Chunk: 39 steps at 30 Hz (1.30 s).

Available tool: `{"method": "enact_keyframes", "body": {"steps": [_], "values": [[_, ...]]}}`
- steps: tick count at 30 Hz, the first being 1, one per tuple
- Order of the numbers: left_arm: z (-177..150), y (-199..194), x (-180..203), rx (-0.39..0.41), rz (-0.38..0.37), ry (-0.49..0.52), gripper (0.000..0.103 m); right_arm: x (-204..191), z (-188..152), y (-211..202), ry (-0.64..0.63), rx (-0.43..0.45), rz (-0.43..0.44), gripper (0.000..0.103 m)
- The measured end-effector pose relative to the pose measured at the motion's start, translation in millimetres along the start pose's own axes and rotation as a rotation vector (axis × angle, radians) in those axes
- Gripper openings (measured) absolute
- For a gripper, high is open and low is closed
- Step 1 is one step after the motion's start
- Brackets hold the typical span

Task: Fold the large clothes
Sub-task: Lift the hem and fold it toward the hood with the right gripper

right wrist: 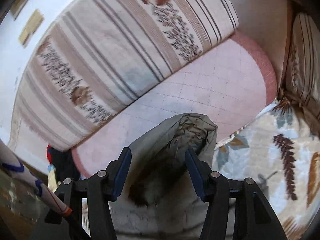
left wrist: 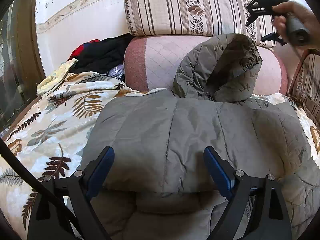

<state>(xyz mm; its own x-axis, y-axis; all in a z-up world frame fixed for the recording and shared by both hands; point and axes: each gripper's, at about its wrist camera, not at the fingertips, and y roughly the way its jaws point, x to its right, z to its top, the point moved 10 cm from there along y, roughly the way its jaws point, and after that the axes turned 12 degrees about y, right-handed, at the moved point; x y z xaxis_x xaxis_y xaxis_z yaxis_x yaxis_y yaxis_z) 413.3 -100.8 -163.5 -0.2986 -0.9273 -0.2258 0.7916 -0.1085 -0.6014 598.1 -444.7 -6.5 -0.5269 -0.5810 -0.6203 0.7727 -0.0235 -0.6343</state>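
A grey-olive puffer jacket [left wrist: 200,132] lies on a leaf-patterned blanket [left wrist: 52,116], partly folded, its hood [left wrist: 224,68] standing up against a pink bolster. My left gripper [left wrist: 159,160] is open and hovers just above the jacket's folded body, holding nothing. My right gripper [right wrist: 158,162] is open, with the hood [right wrist: 174,140] showing between its blue pads [right wrist: 124,172] but not pinched. The right gripper also shows in the left wrist view [left wrist: 262,18], raised at the upper right above the hood, in a hand.
A pink bolster [left wrist: 156,64] lies behind the jacket with a striped floral cushion [left wrist: 180,8] on top. Dark and red clothes [left wrist: 100,54] are piled at the back left. Another striped cushion [left wrist: 310,88] stands at the right. White wall behind.
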Motion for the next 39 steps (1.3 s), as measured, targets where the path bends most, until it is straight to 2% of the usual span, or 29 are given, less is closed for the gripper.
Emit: {"method": "enact_keyframes", "body": {"steps": [4, 6, 7, 9, 12, 18, 23, 28, 31, 33, 37, 39], "values": [[0, 4, 1, -0.004, -0.009, -0.003, 0.090, 5, 3, 32, 0.060, -0.006, 0.032, 0.060], [-1, 6, 1, -0.007, -0.010, -0.004, 0.090, 3, 2, 42, 0.064, -0.004, 0.063, 0.039], [-1, 7, 1, -0.009, -0.010, -0.005, 0.090, 2, -1, 45, 0.049, -0.009, 0.062, 0.021], [0, 7, 1, -0.009, -0.011, -0.012, 0.090, 1, -9, 45, 0.021, -0.023, 0.074, 0.009], [1, 6, -1, -0.011, -0.015, -0.026, 0.090, -7, -20, 19, -0.002, 0.000, 0.150, 0.008], [6, -5, -12, 0.013, -0.006, -0.057, 0.090, -27, -57, -69, -0.041, 0.021, 0.297, 0.006], [10, -10, -24, 0.023, -0.013, -0.106, 0.090, -42, -123, -139, -0.130, -0.008, 0.392, 0.006], [15, -19, -37, 0.046, -0.006, -0.145, 0.090, -19, -193, -181, -0.127, -0.045, 0.446, 0.006], [17, -24, -45, 0.059, -0.006, -0.179, 0.090, 11, -236, -189, -0.139, -0.065, 0.427, 0.006], [19, -27, -50, 0.070, -0.013, -0.206, 0.090, 36, -267, -181, -0.152, -0.082, 0.383, 0.006], [19, -26, -44, 0.073, -0.039, -0.203, 0.090, 94, -332, -125, -0.111, -0.224, 0.256, 0.005], [21, -24, -33, 0.082, -0.061, -0.181, 0.090, 113, -347, -101, -0.114, -0.243, 0.204, 0.005]]}}
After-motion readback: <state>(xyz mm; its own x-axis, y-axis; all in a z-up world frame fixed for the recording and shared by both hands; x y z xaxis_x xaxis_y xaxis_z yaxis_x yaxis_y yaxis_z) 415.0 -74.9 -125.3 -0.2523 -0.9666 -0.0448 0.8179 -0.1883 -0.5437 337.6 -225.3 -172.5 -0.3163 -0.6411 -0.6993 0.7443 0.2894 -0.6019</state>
